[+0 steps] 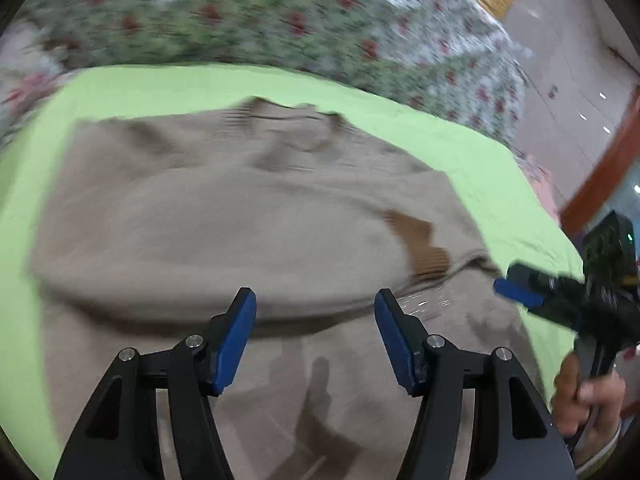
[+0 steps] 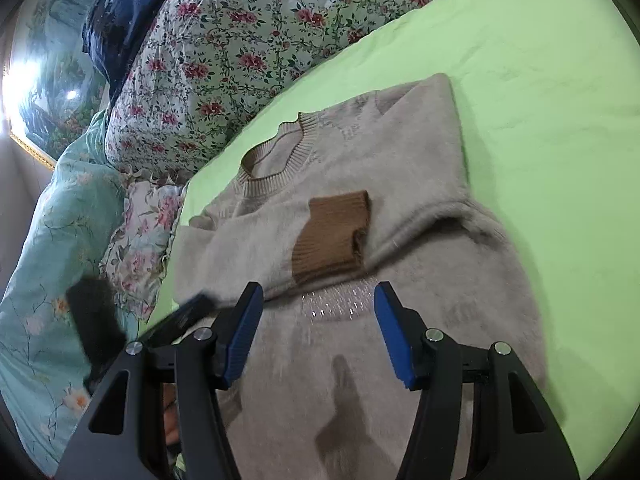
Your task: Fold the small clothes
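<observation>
Sweater: fuzzy beige knit sweater (image 2: 360, 208) with a ribbed round collar lies flat on the lime-green sheet (image 2: 540, 100), collar toward the floral quilt (image 2: 240, 40).
Fold so far: both sleeves appear laid across the chest, a brown ribbed cuff (image 2: 332, 236) resting near the sweater's middle, below the collar.
Trim: a band of small shiny beads (image 2: 340, 304) crosses the front just below the cuff.
Handling: soft, light and limp by the look of it; the brushed pile should grip rather than slip, but loose layers may slide apart when lifted.
Where to hold: probably the hem corners at the sweater's near edge, pinching both layers together.
Left gripper (image 1: 316, 316): blue-padded jaws apart, nothing between them, hovering over the sweater's lower half; the view is motion-blurred.
Right gripper (image 2: 318, 312): jaws apart and empty, above the sweater's lower front, near the beads.
Surroundings: pale teal floral bedding (image 2: 52, 240) and a dark navy cloth (image 2: 128, 20) lie beyond the quilt.
</observation>
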